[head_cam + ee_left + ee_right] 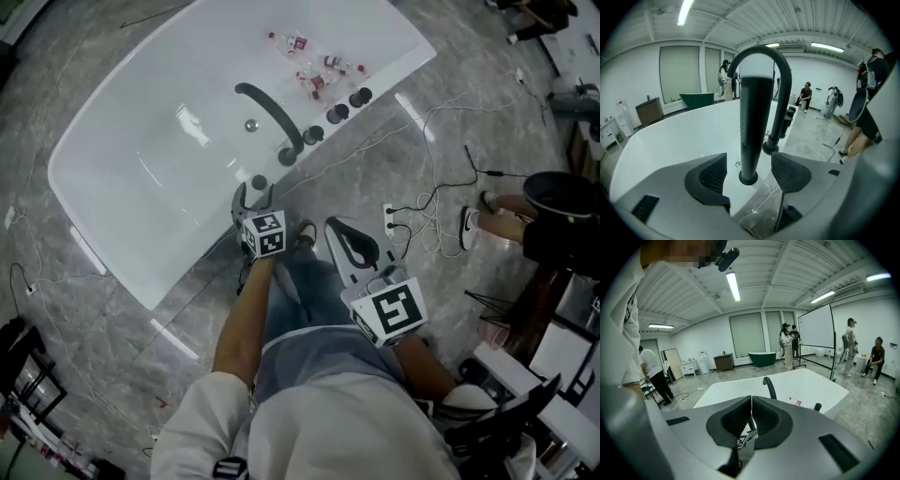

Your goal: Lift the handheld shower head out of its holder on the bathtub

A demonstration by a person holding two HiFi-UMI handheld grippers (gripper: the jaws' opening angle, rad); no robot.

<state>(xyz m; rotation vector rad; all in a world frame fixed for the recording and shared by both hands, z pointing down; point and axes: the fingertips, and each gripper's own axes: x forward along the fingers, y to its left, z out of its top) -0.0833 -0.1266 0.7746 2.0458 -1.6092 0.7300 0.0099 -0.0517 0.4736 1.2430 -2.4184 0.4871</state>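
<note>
Presently nothing is lifted. Nearest the person, the right hand-held gripper is held back from the bathtub, jaws closed on nothing. Ahead, the left hand-held gripper stands open at the rim. Its ribbed dark pads sit either side of the shower head without touching it. That shower head, a slim matte black cylinder, stands upright in its round holder. Remaining, by my judgement: close, grip, draw upward. Beyond, an arched black spout and round knobs line the glossy white rim. Small bottles lie inside the bathtub.
</note>
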